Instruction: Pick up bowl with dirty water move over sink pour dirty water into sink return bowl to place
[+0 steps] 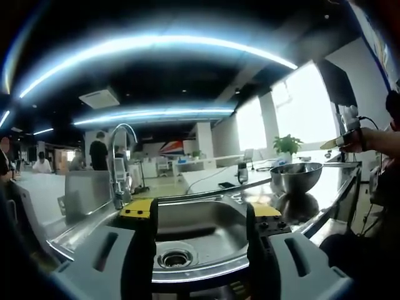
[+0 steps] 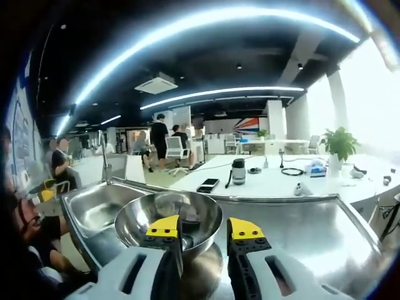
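Note:
A steel bowl [image 2: 169,215] stands on the steel counter [image 2: 300,231] to the right of the sink [image 2: 100,209]. Whether it holds water I cannot make out. My right gripper [image 2: 205,229] is open just in front of the bowl, one jaw before its near wall and the other past its right rim. In the left gripper view the bowl [image 1: 295,177] sits at the right, with the right gripper [image 1: 340,140] held by a person's arm above and to its right. My left gripper [image 1: 201,209] is open over the sink's [image 1: 206,228] near edge, nothing between its fingers.
A curved faucet [image 1: 122,156] rises at the sink's back left, and the drain [image 1: 175,257] lies in the basin. On the white table behind lie a phone [image 2: 207,185], a dark jug [image 2: 237,171] and a potted plant [image 2: 339,145]. People stand and sit in the background.

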`<state>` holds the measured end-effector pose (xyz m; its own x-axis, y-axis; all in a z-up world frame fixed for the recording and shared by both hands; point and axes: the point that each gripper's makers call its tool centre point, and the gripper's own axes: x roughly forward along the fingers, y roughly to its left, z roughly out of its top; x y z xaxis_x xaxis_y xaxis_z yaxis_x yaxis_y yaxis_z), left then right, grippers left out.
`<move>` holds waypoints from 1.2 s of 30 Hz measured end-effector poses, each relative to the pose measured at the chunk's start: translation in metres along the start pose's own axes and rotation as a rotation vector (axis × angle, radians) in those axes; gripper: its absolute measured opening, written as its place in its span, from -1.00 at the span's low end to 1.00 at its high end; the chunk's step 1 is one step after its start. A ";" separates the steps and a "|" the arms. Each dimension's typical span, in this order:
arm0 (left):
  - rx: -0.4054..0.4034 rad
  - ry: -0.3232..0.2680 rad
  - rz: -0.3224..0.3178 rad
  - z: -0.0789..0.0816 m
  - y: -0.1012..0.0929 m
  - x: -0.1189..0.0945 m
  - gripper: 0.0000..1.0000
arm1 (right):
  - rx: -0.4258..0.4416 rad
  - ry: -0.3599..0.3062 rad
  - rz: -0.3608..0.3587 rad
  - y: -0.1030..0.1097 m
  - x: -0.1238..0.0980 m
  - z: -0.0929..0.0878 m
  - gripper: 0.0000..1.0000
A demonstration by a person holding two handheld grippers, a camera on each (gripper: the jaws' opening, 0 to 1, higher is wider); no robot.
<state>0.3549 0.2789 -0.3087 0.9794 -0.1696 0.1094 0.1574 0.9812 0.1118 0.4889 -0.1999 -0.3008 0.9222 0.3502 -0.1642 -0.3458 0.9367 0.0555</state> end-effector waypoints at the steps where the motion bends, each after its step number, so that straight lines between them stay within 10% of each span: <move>1: -0.001 -0.001 0.002 0.000 0.001 0.000 0.13 | 0.003 0.000 -0.001 0.000 0.000 0.000 -0.57; 36: -0.002 0.000 0.002 -0.003 0.006 0.002 0.13 | -0.041 0.099 -0.009 -0.008 0.030 -0.016 -0.55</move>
<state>0.3576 0.2847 -0.3105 0.9797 -0.1681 0.1094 0.1561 0.9816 0.1098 0.5161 -0.1971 -0.3220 0.9046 0.3372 -0.2609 -0.3459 0.9382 0.0132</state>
